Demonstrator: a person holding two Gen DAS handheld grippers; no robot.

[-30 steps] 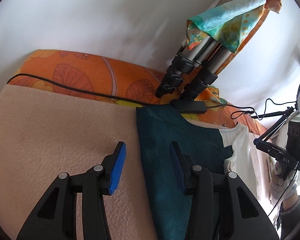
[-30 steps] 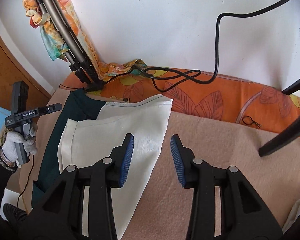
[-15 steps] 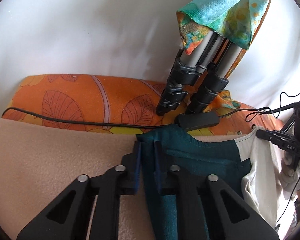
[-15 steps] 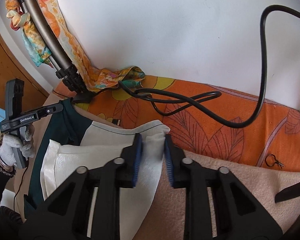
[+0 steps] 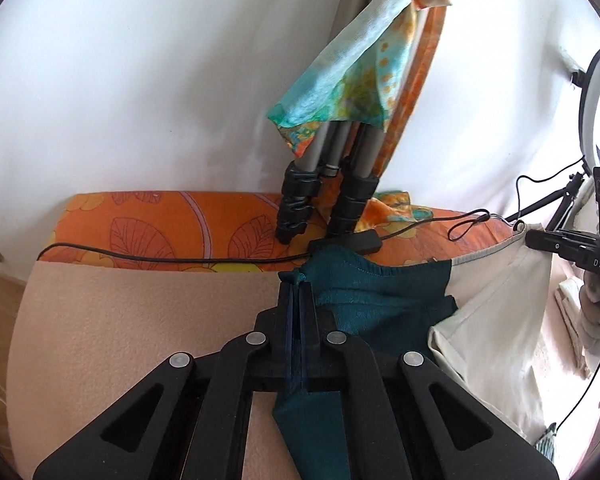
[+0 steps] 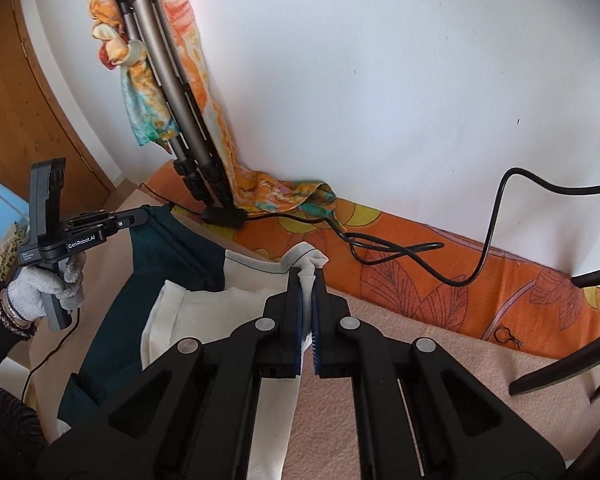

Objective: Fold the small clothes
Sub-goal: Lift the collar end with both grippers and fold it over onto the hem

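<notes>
the left gripper (image 5: 298, 292) pinches the cloth's (image 5: 384, 300) teal corner, the right gripper (image 6: 307, 280) its cream corner, over the beige surface (image 5: 140, 320). lift both evenly, then fold it flat.

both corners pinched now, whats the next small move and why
Probably carry both corners toward the near hem. The left gripper pinches the teal and cream garment at its teal far corner, the right gripper at its cream one, over the beige fleece blanket.
</notes>
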